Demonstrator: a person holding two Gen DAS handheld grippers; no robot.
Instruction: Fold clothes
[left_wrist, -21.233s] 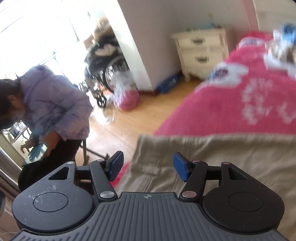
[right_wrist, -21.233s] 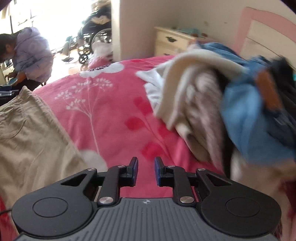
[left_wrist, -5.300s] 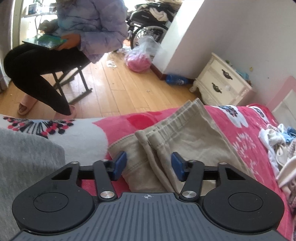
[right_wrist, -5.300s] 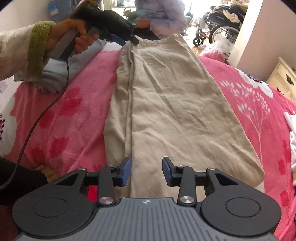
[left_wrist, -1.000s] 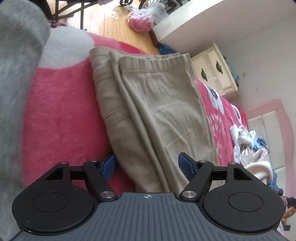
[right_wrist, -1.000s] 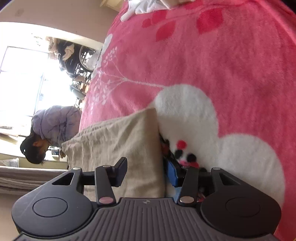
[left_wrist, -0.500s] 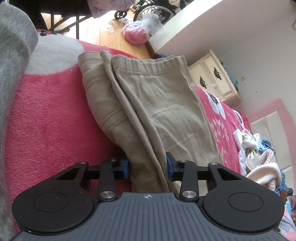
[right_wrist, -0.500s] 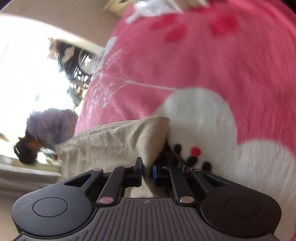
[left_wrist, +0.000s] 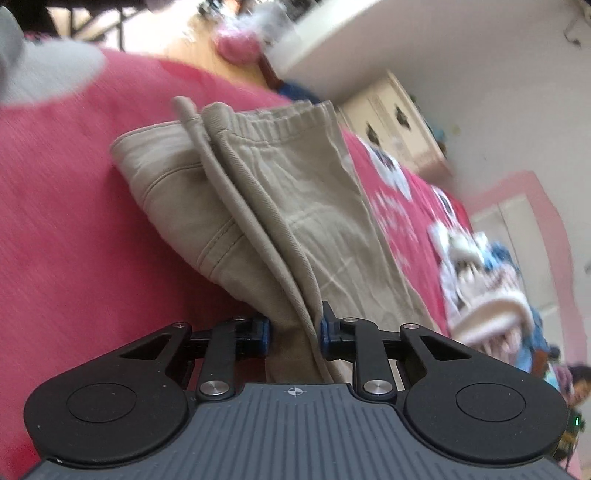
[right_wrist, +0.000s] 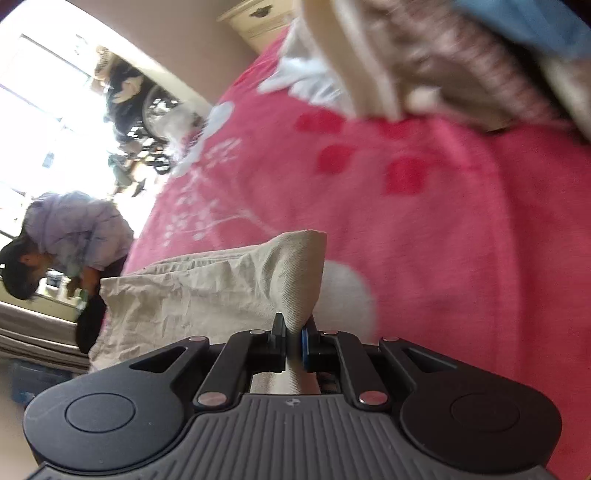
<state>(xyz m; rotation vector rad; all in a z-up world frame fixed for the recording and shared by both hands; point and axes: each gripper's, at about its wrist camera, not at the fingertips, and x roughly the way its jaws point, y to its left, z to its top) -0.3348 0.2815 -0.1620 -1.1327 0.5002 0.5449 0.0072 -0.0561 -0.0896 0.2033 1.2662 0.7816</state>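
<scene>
Beige trousers (left_wrist: 280, 192) lie folded lengthwise on the pink bed cover (left_wrist: 74, 236), their ribbed waistband at the far end. My left gripper (left_wrist: 294, 329) is closing on the bunched long edge of the trousers, and its blue pads press the thick fold from both sides. In the right wrist view the hem corner of the beige trousers (right_wrist: 229, 288) is lifted off the pink bed cover (right_wrist: 461, 236). My right gripper (right_wrist: 293, 341) is shut on that corner, with the cloth pinched between its pads.
A heap of mixed clothes (left_wrist: 491, 280) sits on the bed to the right, also seen as the clothes heap (right_wrist: 461, 62). A cream nightstand (left_wrist: 399, 122) stands by the wall. A person in a lilac jacket (right_wrist: 74, 232) bends beyond the bed, near a wheelchair (right_wrist: 140, 107).
Both grippers closed on the trousers over the last second. The right one rose, lifting the hem corner off the cover. The left one slid along the bed with the pinched edge.
</scene>
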